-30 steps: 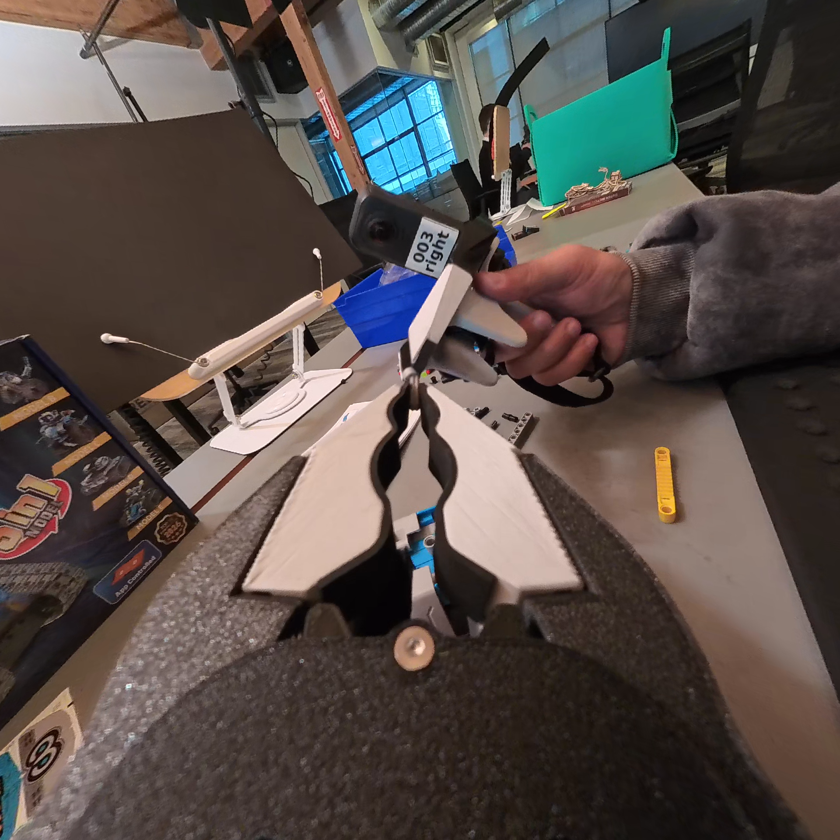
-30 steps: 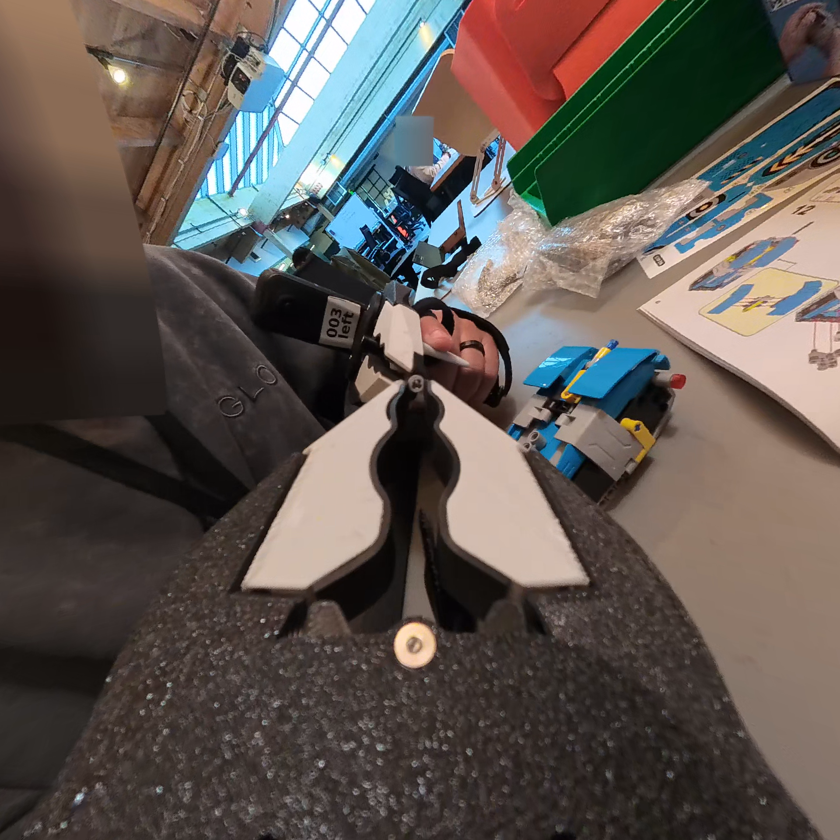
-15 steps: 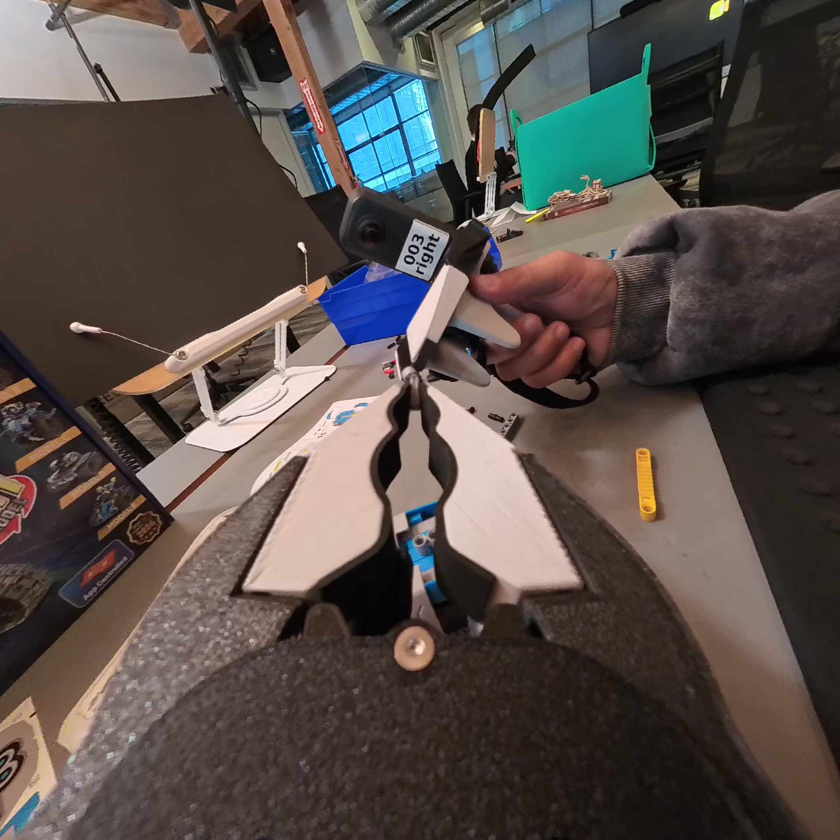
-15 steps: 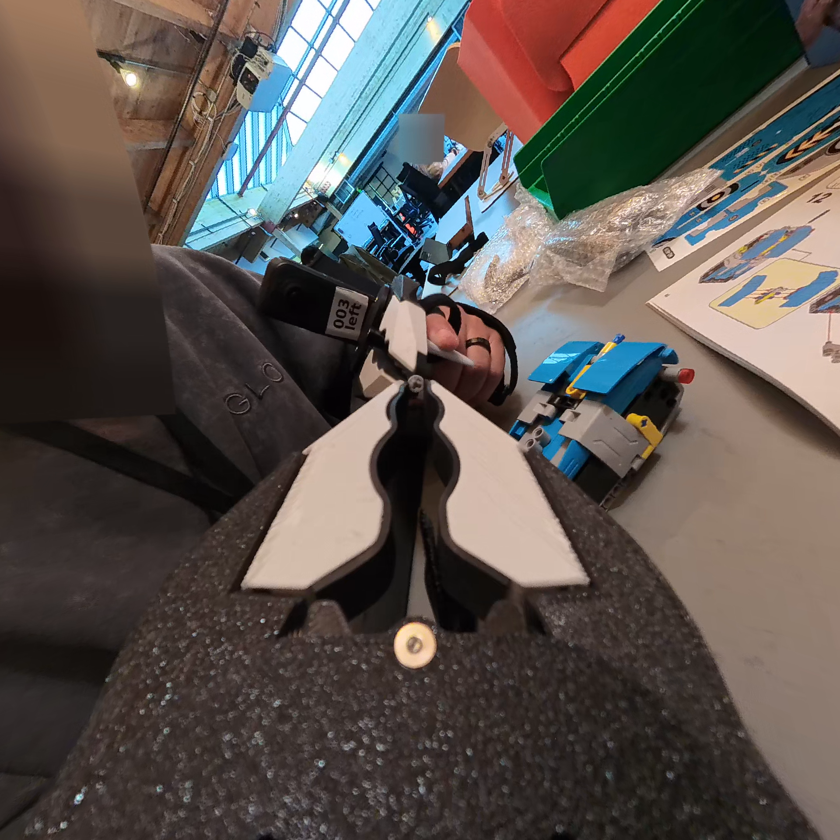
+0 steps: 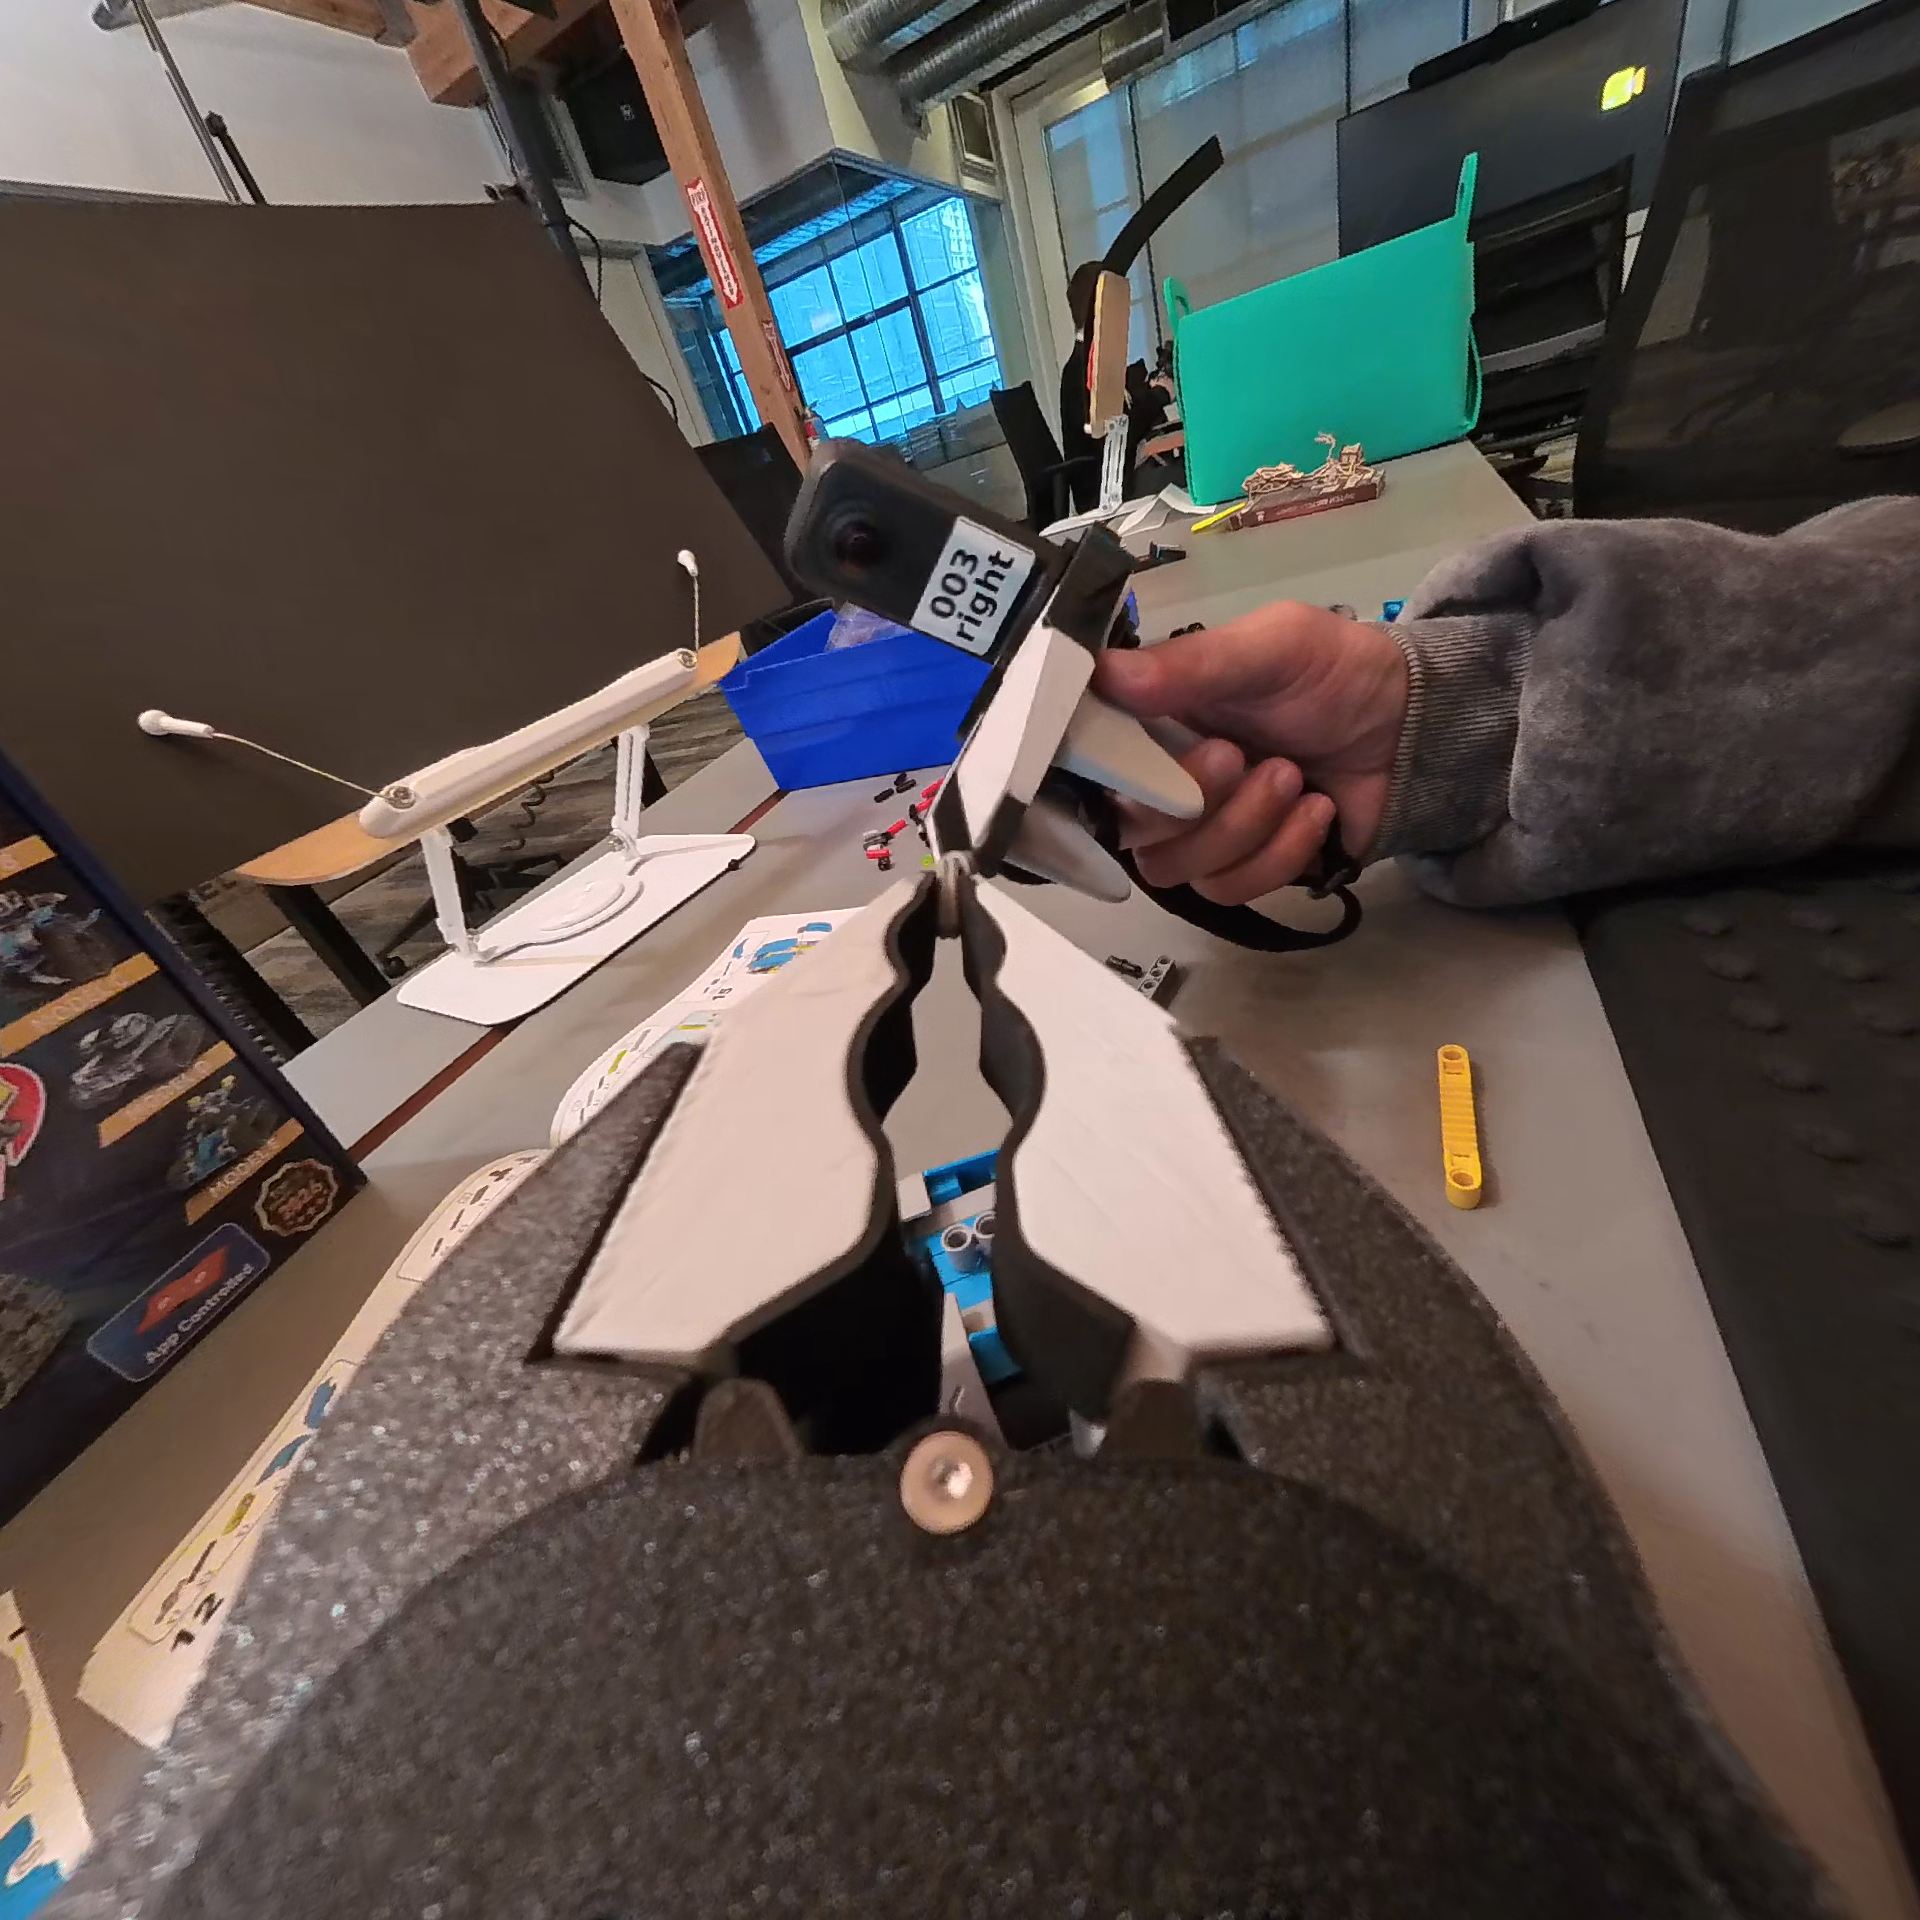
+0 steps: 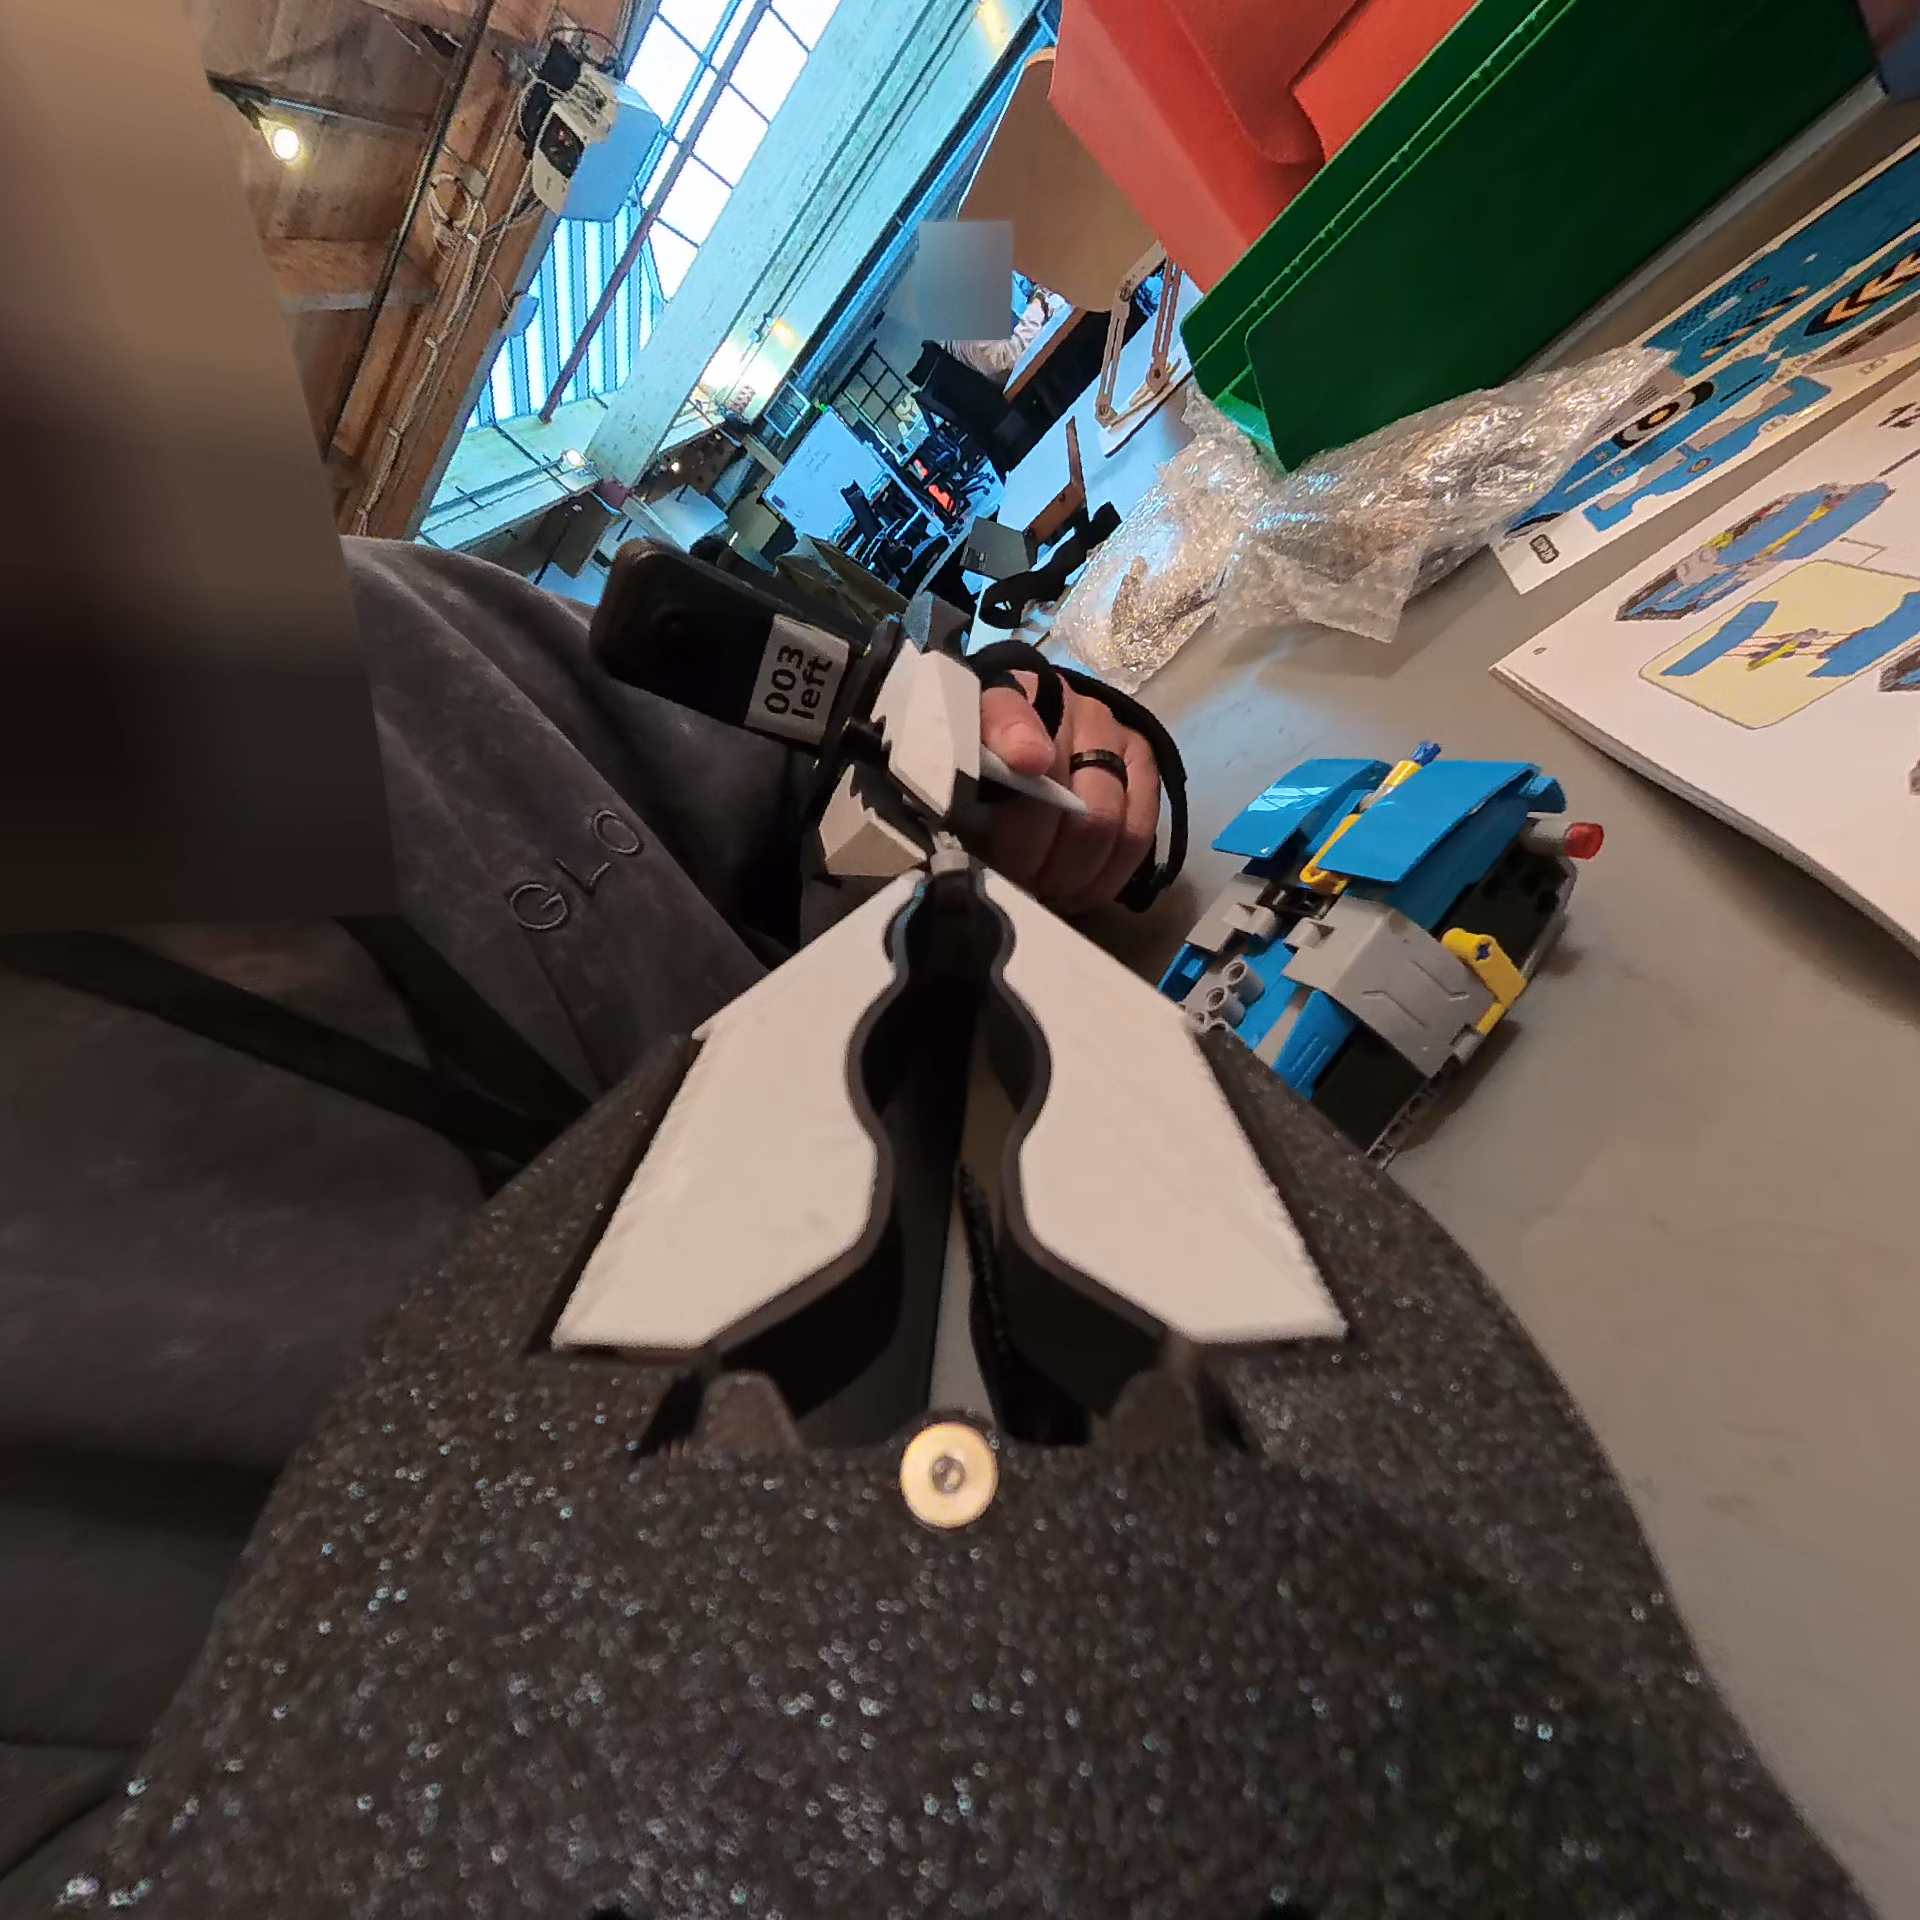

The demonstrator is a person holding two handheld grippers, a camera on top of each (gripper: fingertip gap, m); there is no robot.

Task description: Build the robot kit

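While they meet tip to tip in the air above the tabletop's (image 5: 1351,1049) near edge, the left gripper (image 5: 940,914) and the right gripper (image 6: 948,894) each pinch shut on one small grey piece (image 5: 951,873), a slim hold I judge, over the blue brick model (image 6: 1371,956).

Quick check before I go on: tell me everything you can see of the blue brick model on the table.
The brick model is a blocky plastic build, unfinished-looking: glossy blue panels on top, grey panels along the side, black beams beneath, yellow connectors, and a red-tipped pin at its far end. It rests on the grey table, between the printed booklet and the left hand; nothing grips it. Both grippers are held off it, their tips meeting on a small grey piece. In the left wrist view only a blue sliver shows between the jaws.
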